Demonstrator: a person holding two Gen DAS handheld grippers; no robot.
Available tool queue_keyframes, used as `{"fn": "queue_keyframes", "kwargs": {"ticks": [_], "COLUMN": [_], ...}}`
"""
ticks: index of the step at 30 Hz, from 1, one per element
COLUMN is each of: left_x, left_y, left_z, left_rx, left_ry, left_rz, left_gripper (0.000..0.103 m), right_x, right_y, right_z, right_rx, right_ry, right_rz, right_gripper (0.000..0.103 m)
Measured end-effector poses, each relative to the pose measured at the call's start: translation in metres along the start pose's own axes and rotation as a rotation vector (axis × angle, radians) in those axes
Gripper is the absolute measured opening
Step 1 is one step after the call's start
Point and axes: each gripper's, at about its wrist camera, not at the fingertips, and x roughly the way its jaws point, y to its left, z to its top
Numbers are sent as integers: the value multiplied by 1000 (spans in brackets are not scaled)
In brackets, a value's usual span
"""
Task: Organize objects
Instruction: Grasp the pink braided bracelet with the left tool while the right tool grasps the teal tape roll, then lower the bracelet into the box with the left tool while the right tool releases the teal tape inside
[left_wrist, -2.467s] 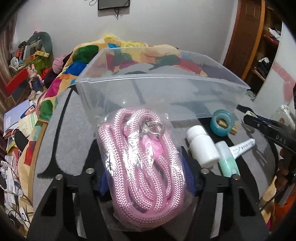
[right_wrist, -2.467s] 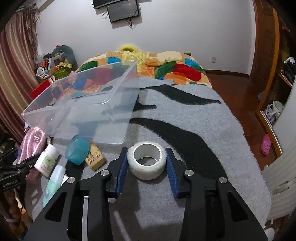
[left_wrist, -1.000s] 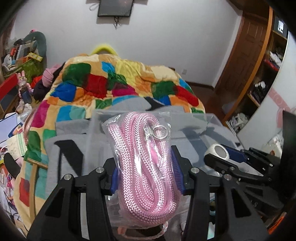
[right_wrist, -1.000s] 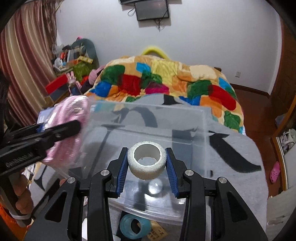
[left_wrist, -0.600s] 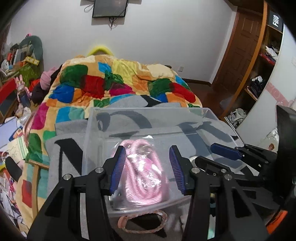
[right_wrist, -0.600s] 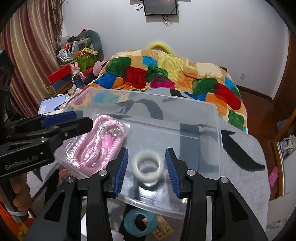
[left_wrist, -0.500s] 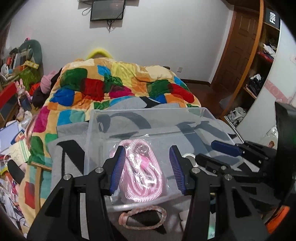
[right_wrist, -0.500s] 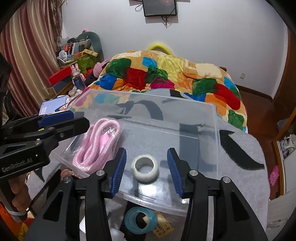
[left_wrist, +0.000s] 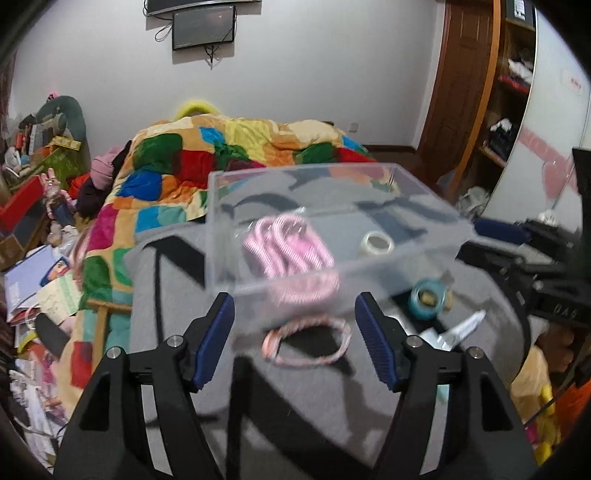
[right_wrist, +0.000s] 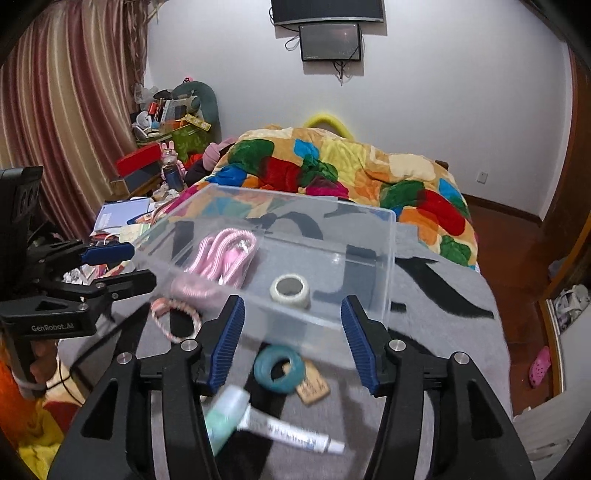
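Having let go of their loads, both grippers now hang empty and spread, drawn back from the clear plastic bin (left_wrist: 332, 258) they were over half a second ago. Farthest left on the grey blanket (left_wrist: 177, 295), the left gripper (left_wrist: 295, 343) has its jaws wide apart with nothing between them; just ahead of it a small pink braided loop (left_wrist: 306, 341) lies outside the bin, near its front wall. Inside the bin, toward its left side, sits the bagged pink rope (left_wrist: 286, 245) that this gripper held a second ago. To the right of the rope, also on the bin floor and apart from it, rests the white tape roll (right_wrist: 290, 290), which has left the right gripper (right_wrist: 291, 339); that gripper too is released, jaws parted. Below it, outside the bin, wait a teal tape roll (right_wrist: 277, 369), a tan tag (right_wrist: 314, 386) touching it, and a blurred mint-green tube (right_wrist: 225, 417) with a white tube (right_wrist: 291, 435) beside it.

Two items look stowed. By my judgement the loose things in front of the bin come next, the teal roll being nearest the right gripper.
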Motion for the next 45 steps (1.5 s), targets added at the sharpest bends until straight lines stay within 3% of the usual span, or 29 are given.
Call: {"fn": "queue_keyframes", "kwargs": {"ticks": [9,11,13,20,27,33,35,45], "left_x": [18,26,32,41,47,52,52,22], "left_y": [16,20,22,27,24,22,23,12], "left_z": [-37,-40,-41,-37,-36,-33,-34,-37], "left_rx": [-61,-84,-101,-151,-185,-185,-192,-167], "left_ry": [90,115,136,154,133,124,120,61], "left_rz": [-21,-22,-36,-44,-39,-31,-34,-63], "left_gripper": [66,52,45,41,39,12,11,11], "right_x": [2,8,15,35,53,54,54,27], "right_y": [12,12,12,11,14,23,25,20], "right_z": [-35,-41,-44,-42,-45,-49,-50,-51], "right_rx": [-18,-14,-10,-27,-25,-70,-89,-52], "right_ry": [28,44,62,95,133,121,115,56], "right_rz": [-3,2,-1,-18,-2,-20,-39,-9], "right_gripper": [51,51,51,51,45,42,37,37]}}
